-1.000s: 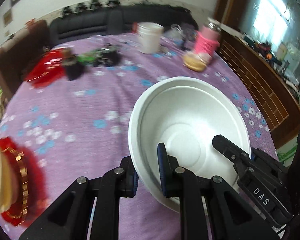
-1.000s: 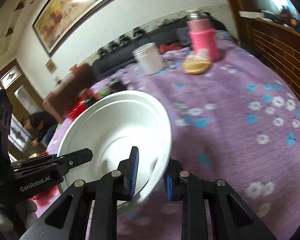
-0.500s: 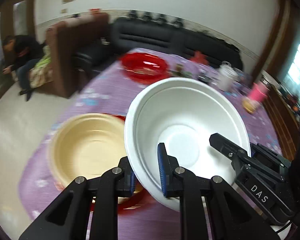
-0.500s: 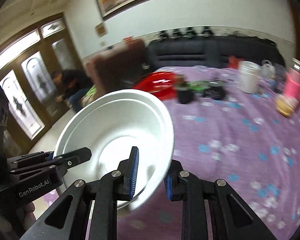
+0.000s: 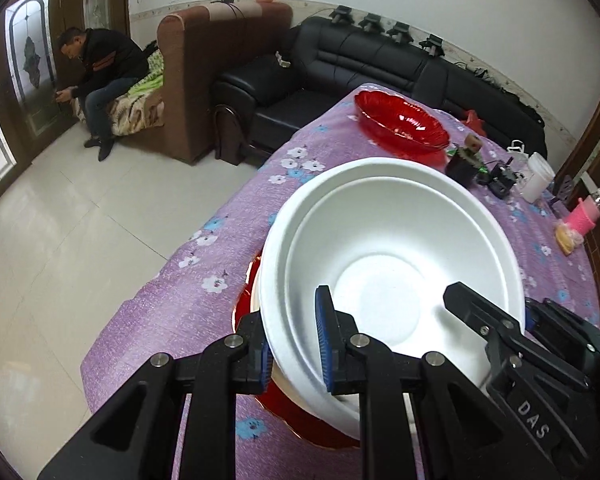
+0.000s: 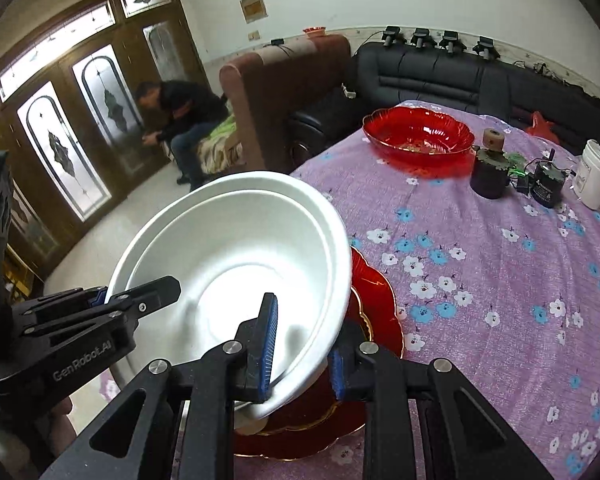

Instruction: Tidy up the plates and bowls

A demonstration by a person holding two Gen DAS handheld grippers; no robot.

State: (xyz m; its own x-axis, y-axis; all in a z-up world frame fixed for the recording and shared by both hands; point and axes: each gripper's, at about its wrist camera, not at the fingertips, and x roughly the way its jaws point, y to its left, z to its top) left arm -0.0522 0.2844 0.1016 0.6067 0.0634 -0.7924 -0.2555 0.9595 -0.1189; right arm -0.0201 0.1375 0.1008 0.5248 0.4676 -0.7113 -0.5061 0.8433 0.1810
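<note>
Both grippers hold one white foam bowl (image 5: 380, 240) by opposite sides of its rim. My left gripper (image 5: 294, 348) has one pad inside and one outside the near rim, and its jaws are starting to open. My right gripper (image 6: 302, 344) is shut on the other side of the white bowl (image 6: 236, 248). The bowl is tilted over a beige bowl (image 5: 255, 292), which is almost hidden beneath it. The beige bowl sits on a red gold-edged plate (image 6: 376, 308) near the table corner. A red glass bowl (image 6: 416, 136) stands at the far end.
The purple flowered tablecloth (image 6: 480, 280) ends close to the left of the plate, with tiled floor (image 5: 60, 220) below. A dark cup (image 6: 490, 176), small gadgets and a white jar (image 6: 596, 180) stand further back. Sofas and a seated person (image 5: 100, 68) lie beyond the table.
Both grippers carried the white bowl sideways across the table. Half a second ago the beige bowl lay open beside it. Now the white bowl covers the beige bowl.
</note>
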